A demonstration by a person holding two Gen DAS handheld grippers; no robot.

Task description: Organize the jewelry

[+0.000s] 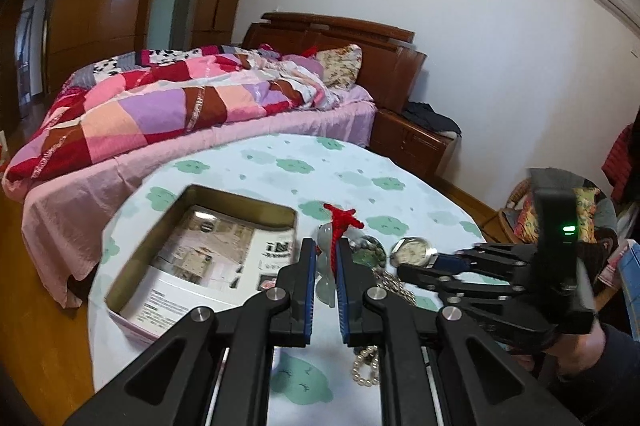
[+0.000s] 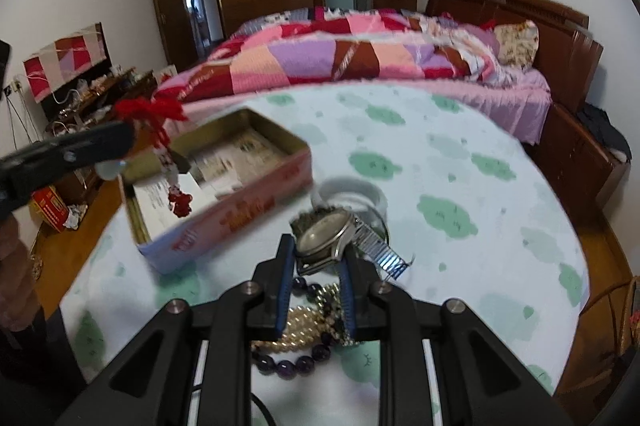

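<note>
My left gripper [image 1: 325, 258] is shut on a red knotted cord pendant [image 1: 340, 220] with a pale green stone [image 1: 326, 288], held above the table. In the right wrist view this left gripper [image 2: 120, 142] hangs the pendant [image 2: 160, 118] and its red tassel [image 2: 180, 204] over the open tin box [image 2: 224, 182]. My right gripper [image 2: 318, 252] is shut on a silver wristwatch [image 2: 324, 238] whose metal band [image 2: 380, 252] sticks out to the right. The left wrist view shows the right gripper [image 1: 424, 262] with the watch [image 1: 414, 250], right of the tin box [image 1: 132, 258].
A pearl bracelet [image 2: 304, 322], purple beads [image 2: 288, 362] and a pale bangle [image 2: 352, 192] lie on the round cloud-print table [image 2: 440, 154]. Pearls [image 1: 366, 366] lie under my left fingers. A bed [image 1: 180, 114] stands just beyond the table. A hand [image 1: 576, 350] holds the right gripper.
</note>
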